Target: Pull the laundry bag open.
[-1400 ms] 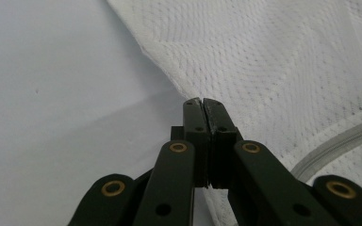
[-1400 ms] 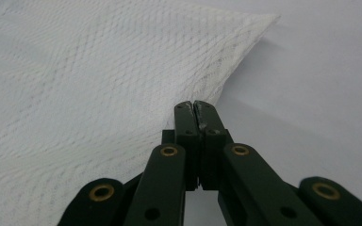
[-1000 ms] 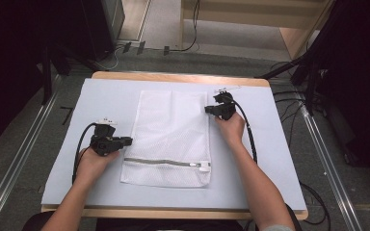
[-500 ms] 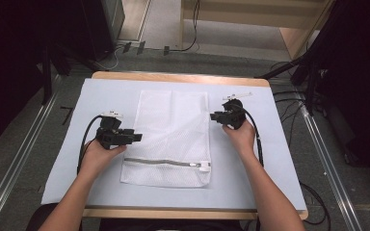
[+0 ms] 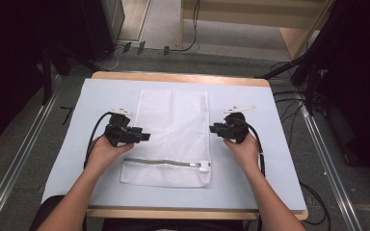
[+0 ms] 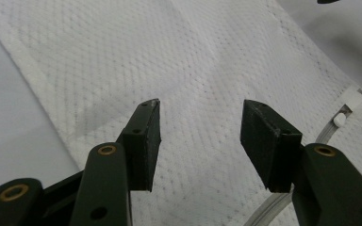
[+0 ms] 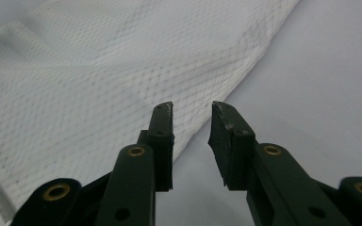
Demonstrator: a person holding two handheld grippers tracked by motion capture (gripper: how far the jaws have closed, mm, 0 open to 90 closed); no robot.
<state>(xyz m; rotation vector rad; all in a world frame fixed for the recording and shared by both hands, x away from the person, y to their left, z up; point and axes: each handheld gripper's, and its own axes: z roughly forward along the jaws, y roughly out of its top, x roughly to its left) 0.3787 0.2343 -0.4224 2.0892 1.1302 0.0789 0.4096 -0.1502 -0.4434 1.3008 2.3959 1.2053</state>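
Note:
A white mesh laundry bag [image 5: 173, 130] lies flat on the pale mat [image 5: 279, 163], its zipper [image 5: 166, 162] running across the near end. My left gripper [image 5: 143, 136] is at the bag's left edge, pointing right. In the left gripper view it hangs over the mesh [image 6: 169, 56]; its jaws have just been opening, wide apart with nothing between the pads [image 6: 150, 141]. The zipper pull [image 6: 341, 120] lies to their right. My right gripper [image 5: 214, 128] is at the bag's right edge, pointing left. Its jaws have also just been opening and stand open over the bag's hem [image 7: 245, 52], holding nothing.
The mat covers a wooden table [image 5: 173, 76] with bare mat left and right of the bag. Black cables [image 5: 259, 149] trail from both grippers. Metal rails [image 5: 19, 163] flank the table, and floor cables [image 5: 192, 43] and a wooden shelf [image 5: 294, 33] lie beyond the far edge.
My right hand has come back along the bag's right edge from the far corner toward the near side. My left hand has shifted slightly away and to the right. The bag lies as before.

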